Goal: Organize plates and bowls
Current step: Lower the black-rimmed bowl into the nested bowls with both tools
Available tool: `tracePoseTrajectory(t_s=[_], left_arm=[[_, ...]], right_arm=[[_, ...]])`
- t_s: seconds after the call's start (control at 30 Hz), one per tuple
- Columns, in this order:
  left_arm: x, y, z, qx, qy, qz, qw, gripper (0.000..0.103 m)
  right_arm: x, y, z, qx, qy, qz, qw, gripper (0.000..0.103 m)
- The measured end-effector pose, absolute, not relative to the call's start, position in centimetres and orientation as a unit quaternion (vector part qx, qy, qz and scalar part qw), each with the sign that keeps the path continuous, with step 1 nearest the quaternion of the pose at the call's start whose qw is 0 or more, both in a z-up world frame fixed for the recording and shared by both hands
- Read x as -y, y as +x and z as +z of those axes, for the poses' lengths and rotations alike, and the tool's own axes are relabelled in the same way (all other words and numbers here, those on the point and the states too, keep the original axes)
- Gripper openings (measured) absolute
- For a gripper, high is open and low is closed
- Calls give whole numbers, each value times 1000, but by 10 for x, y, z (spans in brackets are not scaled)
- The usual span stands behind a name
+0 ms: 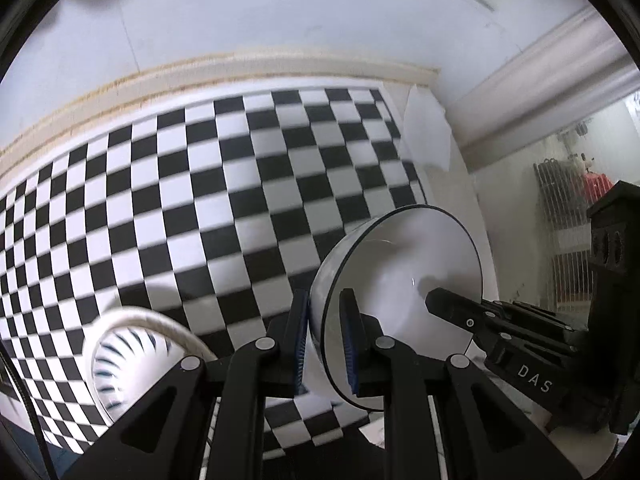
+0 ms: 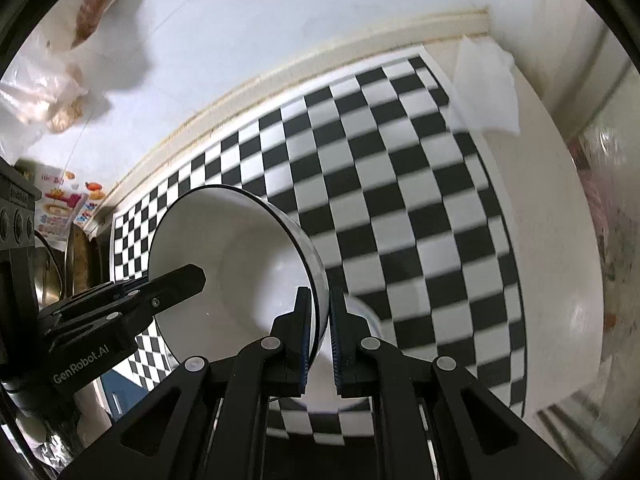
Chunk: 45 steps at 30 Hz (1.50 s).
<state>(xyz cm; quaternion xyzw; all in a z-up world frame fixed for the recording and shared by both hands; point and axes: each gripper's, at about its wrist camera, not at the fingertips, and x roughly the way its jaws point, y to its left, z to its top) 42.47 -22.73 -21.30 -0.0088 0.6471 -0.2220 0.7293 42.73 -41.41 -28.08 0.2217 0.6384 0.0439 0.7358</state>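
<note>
Left wrist view: a striped bowl (image 1: 132,360) stands on the checkered cloth (image 1: 200,200) at the lower left, beside the left gripper (image 1: 326,344). This bowl is round, with a pale corded rim and dark radial dashes on its inner wall.

The left gripper is clenched on the rim of the white bowl (image 1: 400,280): one blue ribbed pad presses the outer wall, the other the inner wall. The bowl is tilted on edge, clear of the cloth, its opening facing right. The right gripper (image 1: 434,300) enters from the right, with its visible finger lying inside the bowl.

Right wrist view: the left gripper (image 2: 196,276) enters from the left, with one finger inside the white bowl (image 2: 240,260). The right gripper (image 2: 320,344) is clamped on the opposite rim, pads on both faces of the wall.

The bowl is glossy, smooth, hemispherical, white with a thin dark rim line. The cloth is matte, black-and-white squares, reaching the counter's back edge. A white folded cloth (image 2: 484,88) lies at the cloth's far right corner.
</note>
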Motion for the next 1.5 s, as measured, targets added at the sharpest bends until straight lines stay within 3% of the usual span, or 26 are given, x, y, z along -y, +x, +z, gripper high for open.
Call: tracePoseTrajectory(t_s=[0.77,1.5], left_arm=[[239,388,-295,-700,27,-202,685,14],[244,387,-295,-691,50,-188,696,14]], right_arm=[[411,379,-363,-690,224,24,688,10],[401,387,-368,-707,201,27,678,13]])
